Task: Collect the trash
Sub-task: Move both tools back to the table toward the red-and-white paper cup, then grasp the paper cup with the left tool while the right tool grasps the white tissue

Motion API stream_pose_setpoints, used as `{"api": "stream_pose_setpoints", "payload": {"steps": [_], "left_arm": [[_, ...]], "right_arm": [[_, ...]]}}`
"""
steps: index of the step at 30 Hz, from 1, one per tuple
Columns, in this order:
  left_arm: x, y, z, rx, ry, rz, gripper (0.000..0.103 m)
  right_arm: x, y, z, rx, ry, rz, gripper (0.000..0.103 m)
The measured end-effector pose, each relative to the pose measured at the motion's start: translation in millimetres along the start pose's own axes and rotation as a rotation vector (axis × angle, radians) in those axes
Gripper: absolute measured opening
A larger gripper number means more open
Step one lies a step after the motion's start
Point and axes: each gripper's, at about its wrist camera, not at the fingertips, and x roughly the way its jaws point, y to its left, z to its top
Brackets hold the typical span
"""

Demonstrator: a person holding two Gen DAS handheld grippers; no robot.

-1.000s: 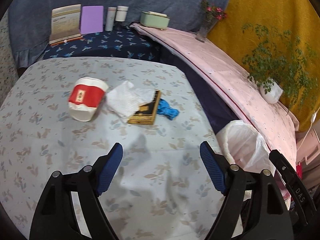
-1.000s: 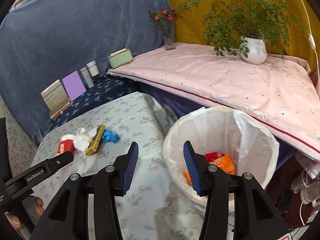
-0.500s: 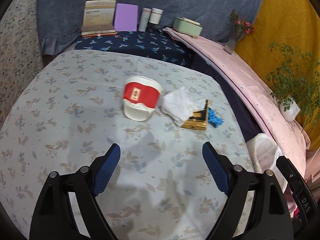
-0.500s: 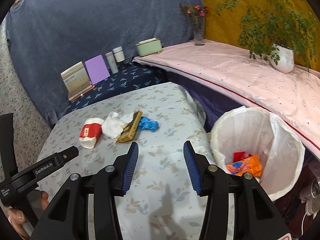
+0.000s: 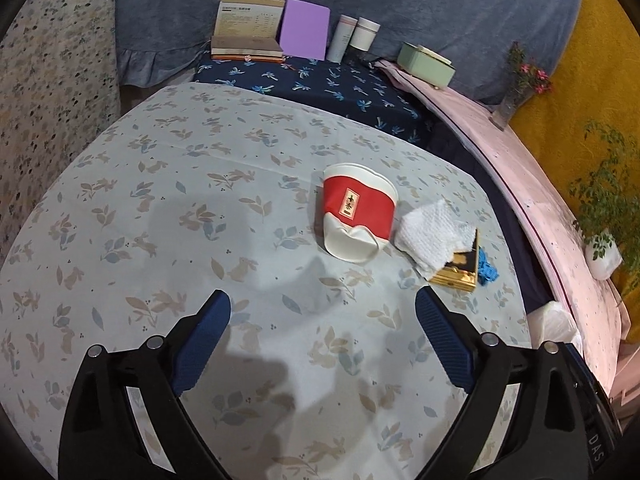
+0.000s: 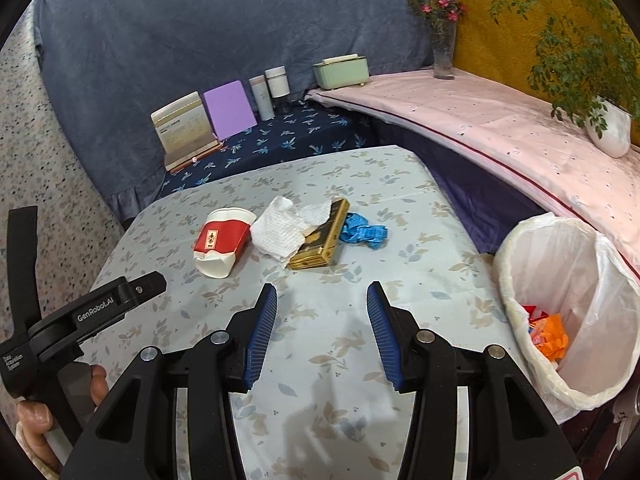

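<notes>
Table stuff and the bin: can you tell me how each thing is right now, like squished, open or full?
paper cup: on its side, bottom end crushed
tissue: crumpled, draped over the gold box
gold box: lying flat, closed
blue scrap: crumpled beside the box
trash bin: lined, open, a little trash at the bottom
left claw: open, empty
right claw: open, empty

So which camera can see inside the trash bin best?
The right wrist view. There the trash bin shows its whole open mouth, with orange and red scraps lying in the white liner. The left wrist view catches only a bit of white liner past the table's edge, nothing inside.
</notes>
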Motion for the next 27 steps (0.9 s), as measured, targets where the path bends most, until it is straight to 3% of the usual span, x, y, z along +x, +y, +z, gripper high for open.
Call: {"api": "stream_pose_setpoints", "payload": {"steps": [22, 27], "left_arm": [[96.3, -9.4, 41.4, -0.094, 0.108, -0.016, 0.090], [110.4, -8.7, 43.4, -0.089, 0.144, -0.033, 0.066]], "right_arm": [[87.4, -2.8, 37.7, 0.047, 0.046, 0.024, 0.046], [105.8, 9.5, 47.5, 0.028, 0.052, 0.044, 0.046]]}}
